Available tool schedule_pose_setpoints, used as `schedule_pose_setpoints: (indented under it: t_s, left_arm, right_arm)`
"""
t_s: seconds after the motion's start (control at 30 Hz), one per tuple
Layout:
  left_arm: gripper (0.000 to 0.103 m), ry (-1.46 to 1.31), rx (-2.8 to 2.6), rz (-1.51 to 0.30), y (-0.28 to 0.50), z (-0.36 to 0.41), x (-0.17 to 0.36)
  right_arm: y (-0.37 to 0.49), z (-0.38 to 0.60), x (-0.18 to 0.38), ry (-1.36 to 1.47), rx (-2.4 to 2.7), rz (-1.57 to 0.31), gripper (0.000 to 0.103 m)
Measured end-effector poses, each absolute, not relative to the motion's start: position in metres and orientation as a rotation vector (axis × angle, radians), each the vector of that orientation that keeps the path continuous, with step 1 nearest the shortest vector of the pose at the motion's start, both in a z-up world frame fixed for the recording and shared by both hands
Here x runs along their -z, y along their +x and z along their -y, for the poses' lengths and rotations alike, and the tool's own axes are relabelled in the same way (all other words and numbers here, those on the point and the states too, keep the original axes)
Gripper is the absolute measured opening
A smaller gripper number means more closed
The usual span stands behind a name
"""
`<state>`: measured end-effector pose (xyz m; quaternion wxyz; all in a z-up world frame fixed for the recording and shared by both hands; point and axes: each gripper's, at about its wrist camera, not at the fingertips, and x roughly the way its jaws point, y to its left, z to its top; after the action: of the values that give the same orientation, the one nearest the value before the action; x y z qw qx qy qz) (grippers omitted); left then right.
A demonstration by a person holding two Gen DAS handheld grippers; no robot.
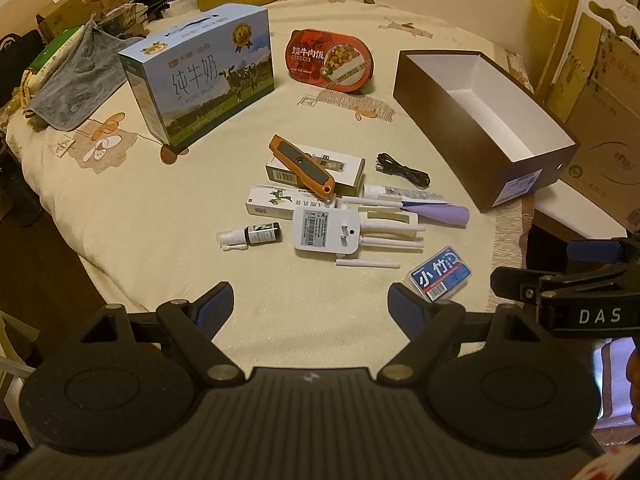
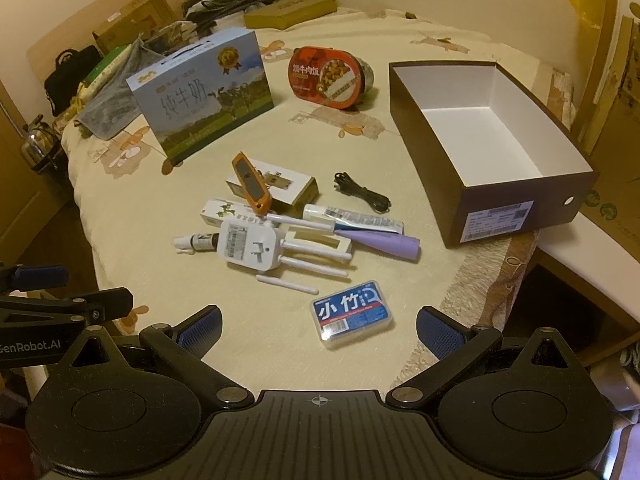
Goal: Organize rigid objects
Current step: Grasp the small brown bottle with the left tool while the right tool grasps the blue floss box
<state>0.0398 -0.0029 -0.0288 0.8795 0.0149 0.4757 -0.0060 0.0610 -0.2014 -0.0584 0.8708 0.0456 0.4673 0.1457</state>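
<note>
A pile of small items lies mid-table: a white plug-in router with antennas (image 1: 326,232) (image 2: 250,246), an orange utility knife (image 1: 302,164) (image 2: 251,182) on a small box (image 1: 348,170), a toothpaste box (image 1: 276,200), a spray bottle (image 1: 250,235), a tube (image 2: 352,216), a purple cone (image 1: 440,213) (image 2: 384,244), a black cable (image 1: 402,171) (image 2: 362,193) and a blue clear case (image 1: 439,277) (image 2: 351,314). An empty brown shoebox (image 1: 448,136) (image 2: 496,216) stands at right. My left gripper (image 1: 310,308) and right gripper (image 2: 318,326) are open and empty, hovering near the table's front edge.
A blue milk carton box (image 1: 200,76) (image 2: 204,92) and a red rice-meal tub (image 1: 330,60) (image 2: 326,76) stand behind the pile. A grey cloth (image 1: 76,76), boxes and bags crowd the far left. Cardboard boxes (image 1: 600,92) stand off the table's right edge.
</note>
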Motion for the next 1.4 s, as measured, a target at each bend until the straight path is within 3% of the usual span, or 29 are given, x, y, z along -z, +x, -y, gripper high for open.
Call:
schedule_pose_setpoints:
  t_s: [1.4]
  left_arm:
    - [0.082, 0.037, -0.016, -1.167, 0.129, -0.012, 0.145]
  right_arm:
    - [0.136, 0.201, 0.189, 0.023, -0.377, -1.083, 0.101]
